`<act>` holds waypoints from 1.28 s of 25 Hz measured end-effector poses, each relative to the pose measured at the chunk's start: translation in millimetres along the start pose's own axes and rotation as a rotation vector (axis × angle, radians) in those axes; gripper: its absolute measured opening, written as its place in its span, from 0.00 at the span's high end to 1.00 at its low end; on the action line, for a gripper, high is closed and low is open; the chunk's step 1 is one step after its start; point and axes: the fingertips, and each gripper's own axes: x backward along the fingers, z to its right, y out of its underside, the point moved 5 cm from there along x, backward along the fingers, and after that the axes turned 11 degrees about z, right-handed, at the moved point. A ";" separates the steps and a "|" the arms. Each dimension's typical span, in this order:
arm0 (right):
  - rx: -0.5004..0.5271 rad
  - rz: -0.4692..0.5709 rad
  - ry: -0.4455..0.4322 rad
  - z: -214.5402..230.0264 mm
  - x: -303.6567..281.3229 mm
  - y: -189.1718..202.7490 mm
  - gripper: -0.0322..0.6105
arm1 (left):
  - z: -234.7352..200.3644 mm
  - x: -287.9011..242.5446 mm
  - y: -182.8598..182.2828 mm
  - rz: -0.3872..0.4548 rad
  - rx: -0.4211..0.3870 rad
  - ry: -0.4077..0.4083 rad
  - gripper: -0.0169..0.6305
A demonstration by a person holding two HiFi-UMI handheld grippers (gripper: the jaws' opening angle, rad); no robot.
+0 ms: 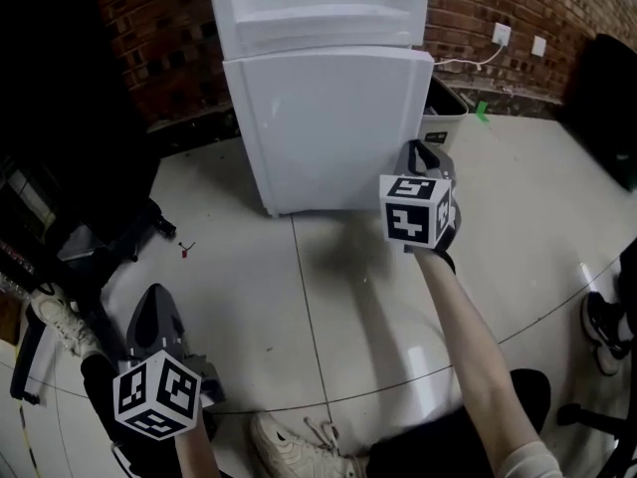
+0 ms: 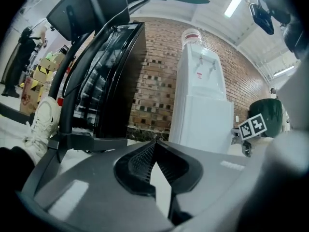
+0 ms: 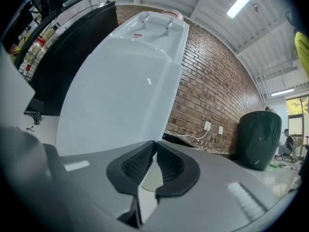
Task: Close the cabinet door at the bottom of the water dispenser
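The white water dispenser [image 1: 318, 28] stands against the brick wall. Its bottom cabinet door [image 1: 328, 127] lies against the body, and I cannot tell whether a gap remains. My right gripper [image 1: 424, 153] is level at the door's lower right edge, shut and holding nothing. The right gripper view has its closed tips [image 3: 155, 143] right before the white door [image 3: 120, 100]. My left gripper [image 1: 154, 312] hangs low at the left, far from the dispenser. It is shut [image 2: 154, 142] and holds nothing, and looks toward the dispenser [image 2: 200, 105].
A grey bin [image 1: 445, 108] stands right of the dispenser, below a wall socket [image 1: 501, 34] with a cable. A black glass-front cabinet [image 2: 111, 76] and a chair base [image 1: 100, 247] are at the left. A dark green bin [image 3: 258, 139] is at the right. My shoe [image 1: 289, 446] rests on pale floor.
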 end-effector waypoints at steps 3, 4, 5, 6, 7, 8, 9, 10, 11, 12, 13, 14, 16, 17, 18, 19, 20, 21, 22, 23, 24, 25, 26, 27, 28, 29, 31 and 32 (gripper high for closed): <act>0.038 -0.036 -0.038 1.8 -34.4 1.1 0.93 | 4.4 -3.4 -0.2 0.001 -0.005 0.005 0.96; 0.050 -0.044 -0.051 1.9 -43.4 0.0 0.93 | 5.4 -5.7 1.2 -0.003 -0.009 0.005 0.96; 0.064 -0.051 -0.060 1.2 -49.8 -0.9 0.93 | 5.7 -7.3 3.2 -0.008 -0.012 0.005 0.96; 0.078 -0.056 -0.064 -0.1 -53.3 -1.6 0.93 | 5.2 -8.0 5.4 -0.014 -0.014 0.004 0.96; 0.085 -0.057 -0.061 -1.5 -54.6 -1.9 0.94 | 4.3 -8.4 7.0 -0.019 -0.014 0.003 0.96; 0.082 -0.052 -0.056 -2.9 -54.9 -1.6 0.95 | 3.3 -8.5 7.6 -0.019 -0.014 0.001 0.96; 0.074 -0.043 -0.054 -4.0 -55.1 -0.8 0.95 | 2.7 -8.6 7.3 -0.017 -0.013 0.001 0.96; 0.072 -0.038 -0.054 -4.9 -55.2 -0.1 0.95 | 2.2 -8.5 6.4 -0.013 -0.011 0.001 0.96; 0.075 -0.040 -0.056 -5.8 -55.4 0.0 0.95 | 1.7 -8.1 5.1 -0.007 -0.009 0.000 0.96; 0.081 -0.044 -0.060 -6.9 -55.4 -0.6 0.95 | 0.9 -7.5 3.6 -0.001 -0.008 -0.001 0.96; 0.087 -0.047 -0.065 -8.1 -55.1 -1.8 0.95 | -0.1 -6.7 2.4 0.003 -0.007 -0.005 0.96; 0.089 -0.050 -0.073 -9.1 -54.4 -3.2 0.95 | -0.7 -6.1 1.4 0.005 -0.006 -0.008 0.96; 0.078 -0.052 -0.089 -9.4 -52.2 -6.9 0.95 | -0.6 -6.2 -0.9 0.014 -0.002 -0.008 0.96; 0.074 -0.050 -0.091 -8.4 -50.3 -9.9 0.95 | -0.4 -6.9 -2.2 0.020 0.002 -0.007 0.96; 0.070 -0.046 -0.092 -7.4 -47.2 -13.7 0.95 | -0.3 -7.4 -3.4 0.027 0.006 -0.008 0.96; 0.066 -0.040 -0.093 -6.7 -42.4 -18.0 0.95 | -0.3 -6.9 -4.3 0.032 0.010 -0.009 0.96; 0.059 -0.033 -0.096 -6.7 -35.9 -22.6 0.95 | -0.2 -5.3 -5.2 0.033 0.017 -0.010 0.95; 0.049 -0.025 -0.101 -7.4 -28.2 -27.3 0.95 | 0.8 -2.5 -5.9 0.032 0.027 -0.007 0.95; 0.035 -0.017 -0.108 -8.3 -19.7 -32.3 0.95 | 3.3 1.8 -6.5 0.028 0.038 0.003 0.95; 0.017 -0.008 -0.112 -8.7 -10.9 -37.4 0.95 | 7.7 7.1 -6.8 0.023 0.046 0.022 0.95; -0.004 0.002 -0.114 -8.2 -1.7 -42.7 0.95 | 13.8 12.9 -6.6 0.020 0.050 0.047 0.95; -0.029 0.012 -0.116 -7.2 8.3 -48.2 0.95 | 20.6 18.8 -5.9 0.015 0.050 0.075 0.96; -0.058 0.025 -0.118 -6.7 19.5 -54.0 0.95 | 27.2 24.5 -4.6 0.009 0.055 0.106 0.96; -0.088 0.041 -0.125 -7.6 32.1 -60.1 0.95 | 33.1 30.2 -2.5 0.000 0.067 0.137 0.95; -0.115 0.059 -0.139 -10.8 46.0 -66.9 0.95 | 37.8 36.0 -0.1 -0.011 0.081 0.165 0.95; -0.134 0.081 -0.160 -16.0 61.1 -74.8 0.95 | 41.3 41.6 2.1 -0.020 0.089 0.186 0.95; -0.158 0.140 -0.204 -29.3 95.3 -93.7 0.95 | 44.5 49.8 2.9 -0.024 0.083 0.198 0.95; -0.170 0.177 -0.223 -36.0 113.9 -103.0 0.95 | 45.4 51.5 1.0 -0.017 0.079 0.195 0.95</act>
